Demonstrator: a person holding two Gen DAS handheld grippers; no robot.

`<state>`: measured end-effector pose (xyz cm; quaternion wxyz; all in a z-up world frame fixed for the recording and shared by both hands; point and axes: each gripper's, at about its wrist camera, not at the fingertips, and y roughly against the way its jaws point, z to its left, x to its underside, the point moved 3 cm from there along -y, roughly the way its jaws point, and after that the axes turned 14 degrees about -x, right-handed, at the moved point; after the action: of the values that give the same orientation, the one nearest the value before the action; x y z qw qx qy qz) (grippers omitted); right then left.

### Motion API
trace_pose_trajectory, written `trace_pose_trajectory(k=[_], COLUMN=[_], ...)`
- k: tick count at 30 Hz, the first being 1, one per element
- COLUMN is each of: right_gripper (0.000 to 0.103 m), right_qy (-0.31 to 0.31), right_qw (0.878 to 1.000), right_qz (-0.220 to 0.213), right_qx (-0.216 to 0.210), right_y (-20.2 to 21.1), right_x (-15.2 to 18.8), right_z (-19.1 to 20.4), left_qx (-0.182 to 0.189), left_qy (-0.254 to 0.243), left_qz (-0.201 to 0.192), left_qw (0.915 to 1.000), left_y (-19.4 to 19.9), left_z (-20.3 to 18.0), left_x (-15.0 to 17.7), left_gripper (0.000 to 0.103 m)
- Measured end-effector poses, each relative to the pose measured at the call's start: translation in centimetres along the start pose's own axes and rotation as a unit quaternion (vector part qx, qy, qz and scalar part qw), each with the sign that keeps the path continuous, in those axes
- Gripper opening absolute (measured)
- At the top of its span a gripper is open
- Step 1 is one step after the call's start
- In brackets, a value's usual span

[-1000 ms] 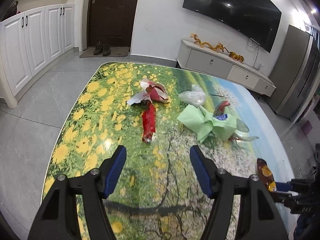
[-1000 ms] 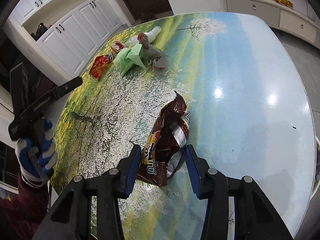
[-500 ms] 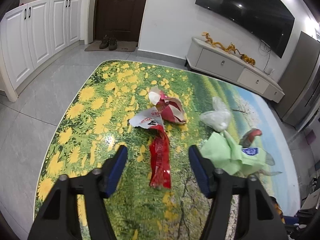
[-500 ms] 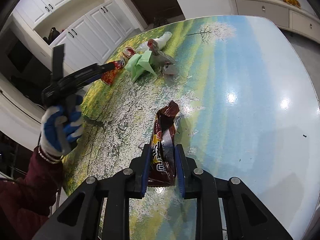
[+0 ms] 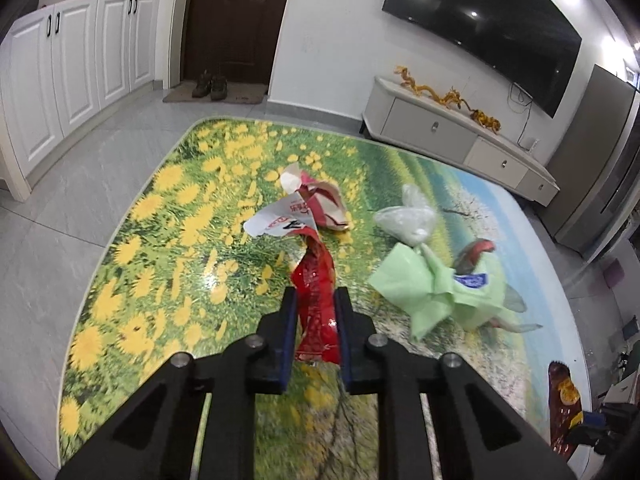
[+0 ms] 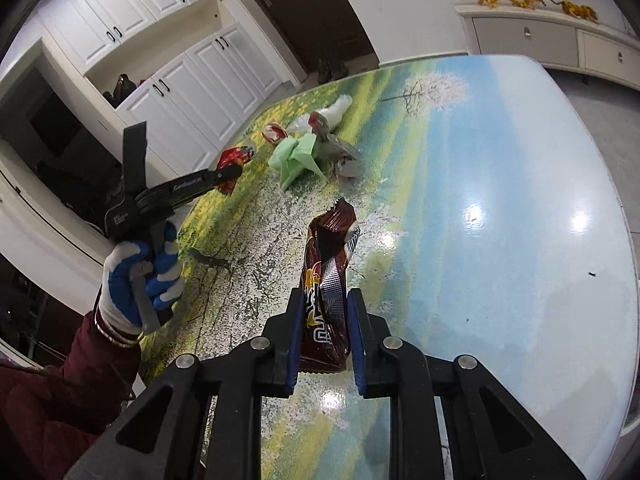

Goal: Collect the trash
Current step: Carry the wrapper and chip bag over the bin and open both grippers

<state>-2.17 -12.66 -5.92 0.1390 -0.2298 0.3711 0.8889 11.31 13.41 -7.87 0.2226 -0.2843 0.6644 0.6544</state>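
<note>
The left claw [image 5: 316,322] has just closed on the red wrapper [image 5: 316,300], the right [image 6: 324,330] grips the brown wrapper [image 6: 326,276], so both look ready to lift; the green bag [image 5: 424,292] remains at 2 o'clock.

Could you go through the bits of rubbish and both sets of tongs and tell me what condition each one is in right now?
Left tongs: just closed, pinching the red wrapper.
Red wrapper: crumpled, held at its near end.
Right tongs: shut on the brown snack bag.
Brown snack bag: torn open, squeezed flat.
Green bag: crumpled, lying loose on the table.
Clear plastic bag: bunched up, loose.
Red and white wrapper: torn, crumpled, loose.
Table: glossy, littered.
</note>
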Motion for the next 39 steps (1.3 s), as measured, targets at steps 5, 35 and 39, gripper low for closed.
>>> trace_pose_trajectory(k=[5, 35, 39], right_gripper=[0.021, 0.021, 0.021], right_qy=[0.007, -0.109, -0.154], right_qw=[1.000, 0.947, 0.935], right_qz=[-0.030, -0.277, -0.286], right_qx=[-0.002, 0.119, 0.144], right_y=[2.4, 26.3, 28.0], right_x=[0.2, 8.5, 10.2], right_z=[0.2, -13.6, -17.6], left_qx=[0.007, 0.172, 0.201], left_qy=[-0.011, -0.253, -0.300], left_qz=[-0.022, -0.029, -0.008], left_qw=[0.9997, 0.9517, 0.9325], left_y=[3.9, 14.8, 14.1], left_z=[-0.8, -29.9, -36.3], left_x=[1.1, 6.1, 8.3], left_gripper=[0.017, 0.017, 0.017])
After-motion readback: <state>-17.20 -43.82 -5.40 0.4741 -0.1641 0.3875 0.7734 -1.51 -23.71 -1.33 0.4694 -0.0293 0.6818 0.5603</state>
